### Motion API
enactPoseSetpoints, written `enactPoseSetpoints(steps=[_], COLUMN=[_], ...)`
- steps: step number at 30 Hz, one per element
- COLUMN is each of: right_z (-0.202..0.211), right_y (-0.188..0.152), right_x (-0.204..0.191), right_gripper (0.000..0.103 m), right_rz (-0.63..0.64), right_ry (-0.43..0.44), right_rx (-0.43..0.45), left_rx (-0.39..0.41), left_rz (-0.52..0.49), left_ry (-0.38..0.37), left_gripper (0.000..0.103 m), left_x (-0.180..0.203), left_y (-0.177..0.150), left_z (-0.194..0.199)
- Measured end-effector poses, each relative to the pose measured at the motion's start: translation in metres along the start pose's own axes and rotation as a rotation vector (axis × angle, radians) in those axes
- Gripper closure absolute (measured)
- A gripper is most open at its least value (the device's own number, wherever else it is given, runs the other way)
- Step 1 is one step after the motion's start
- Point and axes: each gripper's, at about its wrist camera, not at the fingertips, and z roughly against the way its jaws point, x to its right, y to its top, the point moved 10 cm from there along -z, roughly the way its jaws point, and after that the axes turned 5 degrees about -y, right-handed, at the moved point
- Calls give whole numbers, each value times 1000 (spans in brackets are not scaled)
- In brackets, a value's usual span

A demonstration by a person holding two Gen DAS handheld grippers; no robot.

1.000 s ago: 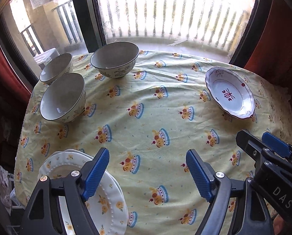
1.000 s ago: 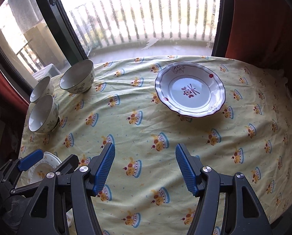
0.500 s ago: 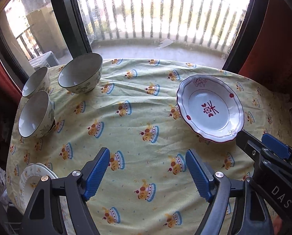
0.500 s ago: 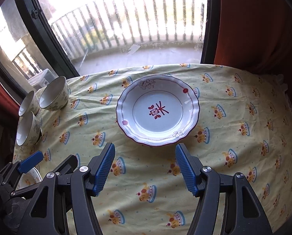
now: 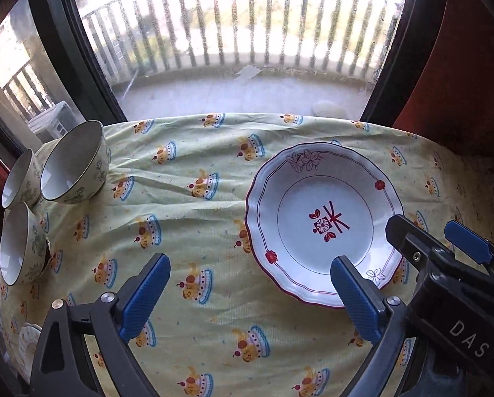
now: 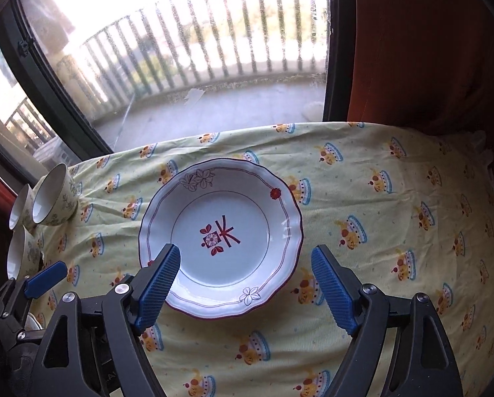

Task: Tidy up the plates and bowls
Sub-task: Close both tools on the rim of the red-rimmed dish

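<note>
Now scalloped plate (image 6: 228, 228) upright on tablecloth (image 6: 362, 198) (round, axis seemingly none).

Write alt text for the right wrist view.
The right gripper, jaws open and empty, hovers over a white scalloped plate with red flower motifs on a yellow patterned tablecloth. Three floral bowls cluster at the far left, before a balcony window.
</note>
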Motion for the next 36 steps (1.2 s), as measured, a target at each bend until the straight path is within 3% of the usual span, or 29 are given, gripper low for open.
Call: enactPoseSetpoints(steps=[6,15,23,29,31,36], right_z=[-30,-69,-98,-103,-102,-94], right_y=[15,24,16,11,10,0], right_x=[14,28,30,24,23,16], right_gripper=[17,18,31,51,51,51], right_rz=[-27,-44,-66,-68,-61,-47], right_ry=[-22,-52,-44,-19,-30,-29], right_rx=[-23,-51,-118,-141,-138,-145], left_rx=[-15,-64,-91,-85,-84,-94], left_rz=[10,47,25,-16,-16,-32], left_ry=[20,-16,-12,-3,5,6], left_gripper=[5,16,27,35,39,40], left_x=[4,8,17,18,15,11], left_y=[14,19,15,15,13,1], left_z=[-29,-70,-89,-86,-84,-79])
